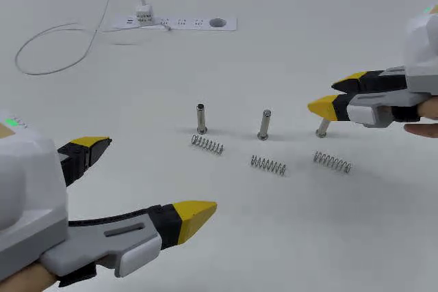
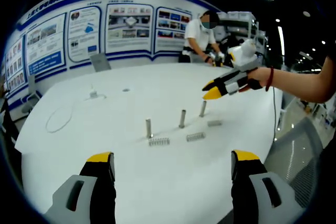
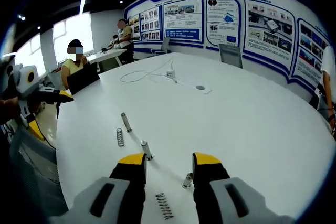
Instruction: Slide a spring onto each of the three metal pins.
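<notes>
right tongs (image 1: 323,97) spread, empty | right pin (image 1: 322,128) upright, just under tips | spring (image 1: 332,162) flat near pin foot (long axis crosswise) | left tongs (image 1: 159,174) spread, well apart

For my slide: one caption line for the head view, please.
Three metal pins stand on a white table, a spring before each, between the open left gripper and right gripper.

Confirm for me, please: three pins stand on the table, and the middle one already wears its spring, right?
Not quite: the middle pin is bare; its spring lies on the table in front of it, as the head view shows. The rest holds.
</notes>
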`<action>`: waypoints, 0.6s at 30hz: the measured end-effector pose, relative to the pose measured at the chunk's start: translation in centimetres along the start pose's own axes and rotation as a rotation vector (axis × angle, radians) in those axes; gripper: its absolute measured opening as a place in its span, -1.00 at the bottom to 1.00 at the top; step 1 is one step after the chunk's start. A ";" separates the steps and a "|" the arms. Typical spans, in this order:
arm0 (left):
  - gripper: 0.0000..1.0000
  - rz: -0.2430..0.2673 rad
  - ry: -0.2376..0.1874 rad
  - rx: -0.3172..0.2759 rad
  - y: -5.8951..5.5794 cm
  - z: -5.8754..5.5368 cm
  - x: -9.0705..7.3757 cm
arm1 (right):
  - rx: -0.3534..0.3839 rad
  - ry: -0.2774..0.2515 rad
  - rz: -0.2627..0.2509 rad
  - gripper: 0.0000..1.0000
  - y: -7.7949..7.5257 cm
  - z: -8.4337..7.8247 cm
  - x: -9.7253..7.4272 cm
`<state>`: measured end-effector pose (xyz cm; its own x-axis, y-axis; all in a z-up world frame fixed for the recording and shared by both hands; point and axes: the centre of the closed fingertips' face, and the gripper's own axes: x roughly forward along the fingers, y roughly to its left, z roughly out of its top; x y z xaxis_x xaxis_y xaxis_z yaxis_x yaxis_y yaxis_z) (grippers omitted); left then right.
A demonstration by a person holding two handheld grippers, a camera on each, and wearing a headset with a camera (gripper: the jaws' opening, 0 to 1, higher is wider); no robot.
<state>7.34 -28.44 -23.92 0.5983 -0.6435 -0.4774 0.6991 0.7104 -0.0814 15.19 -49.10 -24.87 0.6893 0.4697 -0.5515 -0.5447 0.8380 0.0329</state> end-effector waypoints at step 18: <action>0.91 0.022 -0.016 -0.008 0.4 0.2 -0.7 | -0.111 -0.007 0.164 -0.26 7.0 0.7 3.1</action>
<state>7.24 -27.76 -23.47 0.6200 -0.6319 -0.4650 0.6826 0.7267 -0.0775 13.85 -41.56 -25.72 0.5902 0.5993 -0.5408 -0.6988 0.7147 0.0294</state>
